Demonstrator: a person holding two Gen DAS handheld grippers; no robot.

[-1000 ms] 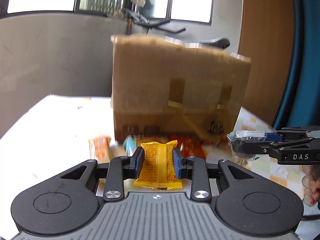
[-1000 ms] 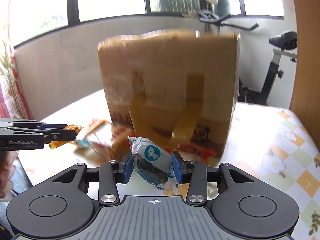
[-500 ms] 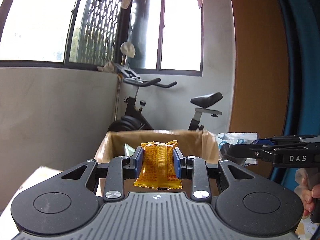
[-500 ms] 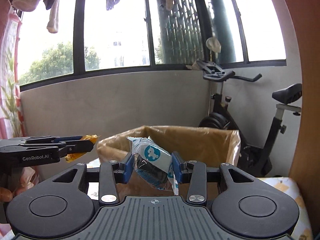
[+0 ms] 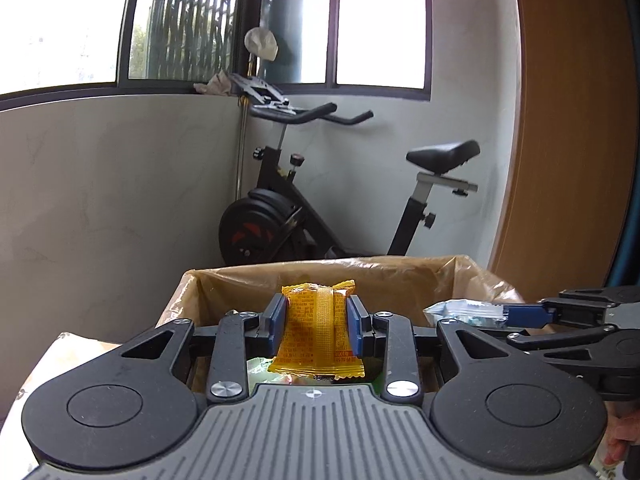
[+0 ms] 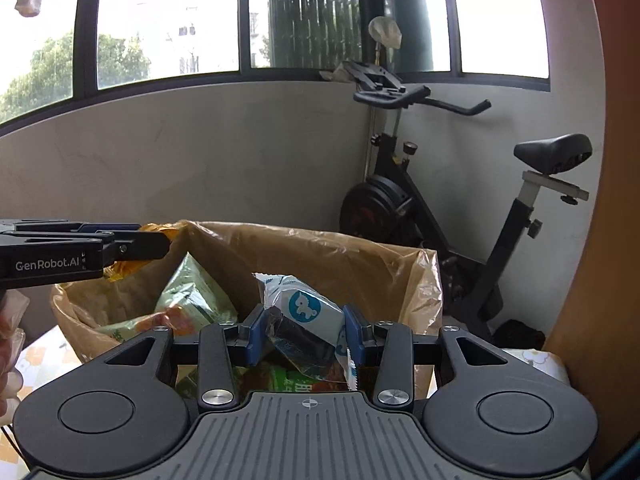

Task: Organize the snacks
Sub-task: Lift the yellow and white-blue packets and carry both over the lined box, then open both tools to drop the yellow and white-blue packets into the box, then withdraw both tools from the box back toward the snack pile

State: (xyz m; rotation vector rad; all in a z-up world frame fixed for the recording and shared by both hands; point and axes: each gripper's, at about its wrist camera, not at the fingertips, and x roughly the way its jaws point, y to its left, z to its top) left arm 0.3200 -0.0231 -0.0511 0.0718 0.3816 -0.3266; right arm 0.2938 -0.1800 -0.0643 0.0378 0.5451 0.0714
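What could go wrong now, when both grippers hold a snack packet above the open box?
1. The left gripper holds the orange snack packet near the cardboard box's near rim, so released here it might catch the edge or land outside.
2. The white-and-blue snack packet sits tilted in the right gripper; it could slip early.
3. Both grippers are close together over the opening and might collide.

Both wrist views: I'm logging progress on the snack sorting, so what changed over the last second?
Both tongs rose from table level in front of the cardboard box to above its open top, so the snacks inside show. Nothing was released: the left tongs still clamp the orange packet, the right tongs the white-and-blue packet.
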